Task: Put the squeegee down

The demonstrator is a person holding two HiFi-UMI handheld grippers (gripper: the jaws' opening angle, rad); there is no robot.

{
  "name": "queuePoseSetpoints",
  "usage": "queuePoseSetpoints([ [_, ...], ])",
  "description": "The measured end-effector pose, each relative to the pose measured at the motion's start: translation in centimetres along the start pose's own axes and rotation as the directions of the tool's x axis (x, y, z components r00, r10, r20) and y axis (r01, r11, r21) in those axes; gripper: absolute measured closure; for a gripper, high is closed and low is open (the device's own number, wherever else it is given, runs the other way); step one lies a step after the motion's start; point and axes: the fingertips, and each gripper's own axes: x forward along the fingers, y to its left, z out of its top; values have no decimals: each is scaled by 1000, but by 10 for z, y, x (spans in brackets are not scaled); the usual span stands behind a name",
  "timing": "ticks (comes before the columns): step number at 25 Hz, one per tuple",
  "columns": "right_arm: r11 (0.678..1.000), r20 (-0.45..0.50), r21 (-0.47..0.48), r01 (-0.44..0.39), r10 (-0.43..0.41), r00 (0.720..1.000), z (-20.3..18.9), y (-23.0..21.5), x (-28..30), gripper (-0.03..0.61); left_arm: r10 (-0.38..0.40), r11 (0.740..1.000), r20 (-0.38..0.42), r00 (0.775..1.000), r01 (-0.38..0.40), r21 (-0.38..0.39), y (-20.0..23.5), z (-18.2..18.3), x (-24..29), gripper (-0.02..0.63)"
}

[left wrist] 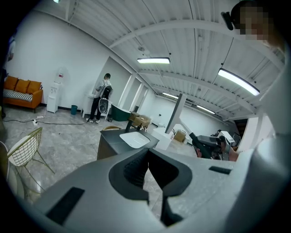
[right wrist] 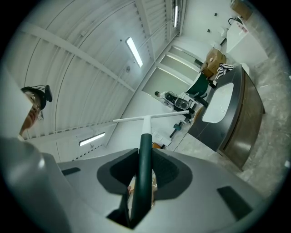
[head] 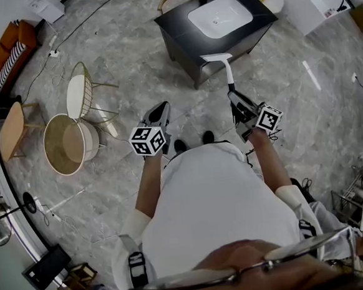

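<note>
1. The person in a white top [head: 217, 195] stands on the grey stone floor, facing the counter [head: 178, 24] from a little way off.
2. The left tongs [head: 160, 109] sit on the near side of the counter, opposite its left corner, and tip slightly downward. The jaws are closed together with nothing between them.
3. The right tongs [head: 233, 96] sit on the near side of the counter, opposite its right half, and are held about level. The jaws are clamped on the dark green handle of the squeegee [head: 230, 75].
4. The squeegee is held in the air. Its handle runs from the right tongs toward the counter, with the white blade crosswise at the far end. From overhead the blade lines up with the counter's near edge. Whether it touches cannot be told.
5. The counter has a dark top with a white basin [head: 220, 16] sunk in it.
6. Left of the counter there is a wire chair [head: 81, 96], with a round tub [head: 69, 144] just beside it. An orange sofa [head: 5, 52] stands further left, at the wall.
7. Beyond the counter and to its left, a second person [left wrist: 101, 98] stands near the far wall.
</note>
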Motion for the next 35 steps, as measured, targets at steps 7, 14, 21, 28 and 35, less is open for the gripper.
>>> queuePoseSetpoints([
  [7,1000,-29,-18,10,-11,1000,2,-13,-10,479,32,999,-1,1000,-32,-14,-7,-6,3,609],
  [14,1000,-68,-28,9,-10,998,11,-32,-17,479,65,998,3,998,-65,-9,-20,-9,18,609],
  [21,999,-104,-44,-20,15,994,27,-47,-18,479,84,996,11,996,-84,1,-34,-7,38,609],
  [28,999,-124,-34,-12,8,992,33,-61,-20,477,90,996,10,996,-90,-18,-43,-11,54,609],
  [35,1000,-115,-20,-6,3,993,39,-73,-7,479,89,996,1,996,-89,-20,-28,-5,64,609],
])
